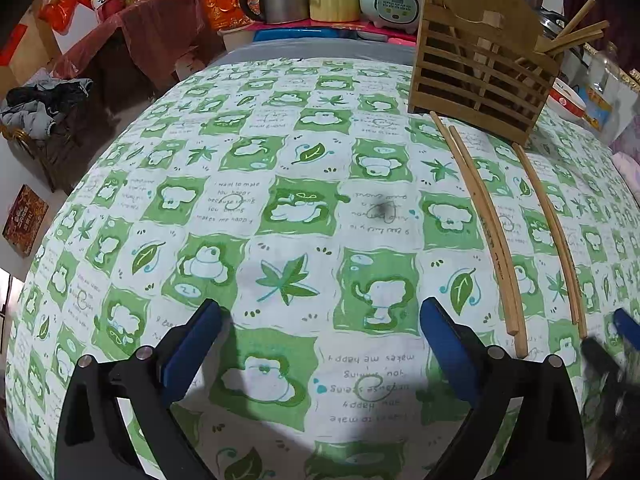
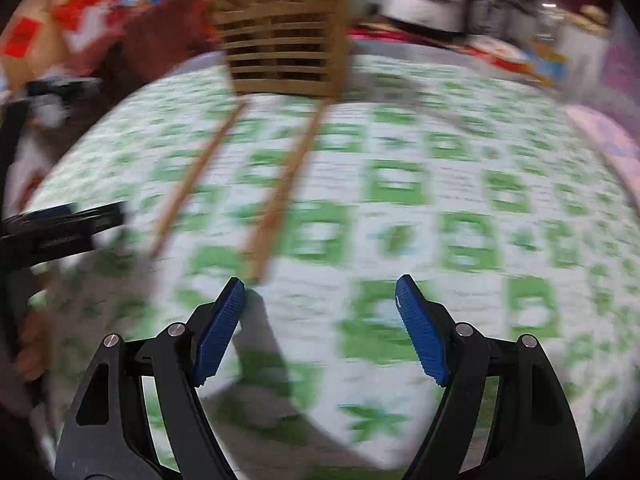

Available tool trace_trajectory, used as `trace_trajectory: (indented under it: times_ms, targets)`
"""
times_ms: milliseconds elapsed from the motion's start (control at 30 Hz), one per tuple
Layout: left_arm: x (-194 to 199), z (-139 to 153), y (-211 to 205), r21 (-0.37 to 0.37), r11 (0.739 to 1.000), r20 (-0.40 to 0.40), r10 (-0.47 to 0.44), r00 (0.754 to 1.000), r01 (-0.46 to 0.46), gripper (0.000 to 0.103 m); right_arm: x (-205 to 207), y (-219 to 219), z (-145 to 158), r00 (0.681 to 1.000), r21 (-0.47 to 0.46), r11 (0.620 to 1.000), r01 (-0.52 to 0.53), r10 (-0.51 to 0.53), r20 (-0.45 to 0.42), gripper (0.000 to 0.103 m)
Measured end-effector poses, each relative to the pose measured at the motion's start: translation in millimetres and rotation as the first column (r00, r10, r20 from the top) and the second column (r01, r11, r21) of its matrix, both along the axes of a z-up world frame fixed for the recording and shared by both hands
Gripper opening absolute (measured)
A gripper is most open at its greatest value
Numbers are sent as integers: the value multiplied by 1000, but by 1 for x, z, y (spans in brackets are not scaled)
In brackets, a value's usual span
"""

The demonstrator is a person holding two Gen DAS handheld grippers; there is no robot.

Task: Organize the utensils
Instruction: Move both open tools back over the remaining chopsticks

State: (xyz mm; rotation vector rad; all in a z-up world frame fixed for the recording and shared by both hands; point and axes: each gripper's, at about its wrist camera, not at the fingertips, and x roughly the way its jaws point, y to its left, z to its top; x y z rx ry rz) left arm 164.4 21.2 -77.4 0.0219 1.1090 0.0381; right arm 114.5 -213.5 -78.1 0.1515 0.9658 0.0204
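The wooden rack (image 1: 480,76) stands at the far side of the desk (image 1: 280,200), and it is the thing to measure all the rest from. Going from left to right in the left wrist view, first comes the left tool (image 1: 320,344). Its two blue pads are spread wide apart, and there is nothing between them but the green and white cloth. Next come the left chopsticks (image 1: 484,224), two sticks side by side. Their far ends lie just in front of the rack, and they run long and straight back toward the person. A little to the right lie the right chopsticks (image 1: 552,236), another two, running the same way from the rack's front. Last, at the right edge, a bit of the right tool (image 2: 320,328) shows close to their near ends. In its own blurry view, the right tool is also wide open and holds nothing, and the near end of the right chopsticks sits just in front of its left pad. So the sticks point from the tools toward the rack, and the right tool looks nearer to them. More sticks already poke out of the rack's right side. I think the next move is to pinch a stick across its thin width near the close end.
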Motion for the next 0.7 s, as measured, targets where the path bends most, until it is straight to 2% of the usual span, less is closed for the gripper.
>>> trace_trajectory:
  times_ms: [67, 100, 233, 367, 533, 700]
  targets:
    - [0, 0, 0, -1, 1000, -1, -1, 1000, 1, 98, -2, -19, 1, 997, 41, 997, 69, -70, 21, 71]
    - [0, 0, 0, -1, 1000, 0, -1, 1000, 1, 98, -4, -28, 1, 994, 46, 994, 103, -104, 25, 66]
    - [-1, 1, 0, -2, 1000, -2, -3, 1000, 3, 98, -3, -38, 0, 992, 117, 986, 117, -122, 32, 65]
    - [-2, 2, 0, -40, 999, -1, -10, 1000, 10, 97, 0, -33, -2, 995, 100, 990, 99, -101, 17, 70]
    - [-4, 10, -7, -166, 984, 13, -63, 998, 65, 97, 3, -38, -6, 993, 133, 984, 115, -116, 3, 74]
    - [4, 9, -25, -149, 985, 18, -89, 996, 91, 97, 5, -33, -6, 994, 108, 988, 109, -110, -1, 76]
